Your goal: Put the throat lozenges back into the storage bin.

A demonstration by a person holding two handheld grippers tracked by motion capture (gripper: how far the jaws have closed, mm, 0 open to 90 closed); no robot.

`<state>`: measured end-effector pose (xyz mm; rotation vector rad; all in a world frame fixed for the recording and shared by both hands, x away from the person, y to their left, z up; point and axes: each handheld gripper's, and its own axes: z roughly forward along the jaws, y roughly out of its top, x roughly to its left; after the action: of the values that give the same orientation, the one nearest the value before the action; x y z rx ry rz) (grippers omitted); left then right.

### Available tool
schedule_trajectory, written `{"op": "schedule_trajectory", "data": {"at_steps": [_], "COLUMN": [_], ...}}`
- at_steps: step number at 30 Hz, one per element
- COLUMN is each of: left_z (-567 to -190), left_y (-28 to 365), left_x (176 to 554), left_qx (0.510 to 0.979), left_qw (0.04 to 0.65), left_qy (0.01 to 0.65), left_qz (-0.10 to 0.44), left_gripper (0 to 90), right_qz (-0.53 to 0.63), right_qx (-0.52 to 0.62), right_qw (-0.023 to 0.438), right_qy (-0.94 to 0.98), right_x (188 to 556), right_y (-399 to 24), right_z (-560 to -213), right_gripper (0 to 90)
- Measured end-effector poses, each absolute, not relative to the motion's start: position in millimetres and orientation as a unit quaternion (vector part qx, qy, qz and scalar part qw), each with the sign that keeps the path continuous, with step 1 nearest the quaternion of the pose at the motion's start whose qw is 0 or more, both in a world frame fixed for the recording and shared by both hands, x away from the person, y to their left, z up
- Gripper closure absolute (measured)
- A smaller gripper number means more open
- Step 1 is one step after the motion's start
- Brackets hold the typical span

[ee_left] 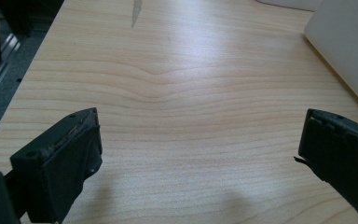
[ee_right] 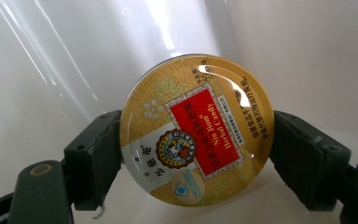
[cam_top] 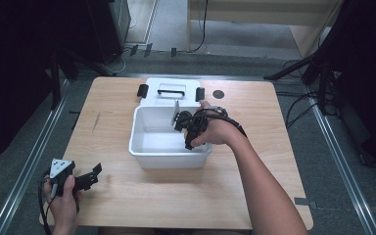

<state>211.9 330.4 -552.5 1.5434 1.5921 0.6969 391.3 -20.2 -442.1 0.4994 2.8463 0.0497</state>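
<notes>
Right gripper (ee_right: 196,140): both black jaws are closed on opposite edges of a round candy tin (ee_right: 196,129), pads pressed to its rim on either side.
Candy tin: a flat gold disc with a red label panel and a small round emblem; it has no long axis of its own, being round. Its printed face is turned toward the right gripper's camera, and the lettering "Herbal Candy" runs slantwise, rising toward the upper right of that view. In the high view the tin (cam_top: 176,113) shows edge-on as a thin pale sliver standing nearly upright, tipped a little.
Tin's place: held inside the white bin (cam_top: 142,147), in its far right part, near the far wall; the glossy white walls lie behind it in the right gripper view. Whether it touches the bin's floor I cannot tell.
Right hand (cam_top: 214,131): reaches over the bin's right rim, forearm coming up from the table's near right edge.
White bin: stands about mid-table, just before the white lid (cam_top: 171,90) with black clasps that lies near the far edge.
Left gripper (ee_left: 200,154): jaws stand wide apart with bare wood between them, holding nothing; it rests by the near left corner of the wooden table (cam_top: 254,196), well apart from the bin.
</notes>
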Motion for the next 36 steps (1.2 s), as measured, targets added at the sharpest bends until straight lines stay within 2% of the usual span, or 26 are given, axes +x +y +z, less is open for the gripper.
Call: {"op": "schedule_trajectory", "data": {"at_steps": [23, 36], "left_z": [-552.5, -552.6], "left_y": [330.2, 330.0], "left_x": [212.0, 212.2], "left_qx": [0.609, 0.609], "left_qw": [0.398, 0.398], "left_qy": [0.629, 0.629], "left_qz": [0.275, 0.276], "left_gripper": [0.0, 0.0], "right_qz": [0.016, 0.053], "right_qx": [0.177, 0.206], "right_qw": [0.117, 0.117], "right_qy": [0.977, 0.97], "right_x": [392.9, 392.3], "right_y": [-19.7, -26.2], "right_z": [-446.0, -425.7], "right_gripper": [20.6, 15.3]}}
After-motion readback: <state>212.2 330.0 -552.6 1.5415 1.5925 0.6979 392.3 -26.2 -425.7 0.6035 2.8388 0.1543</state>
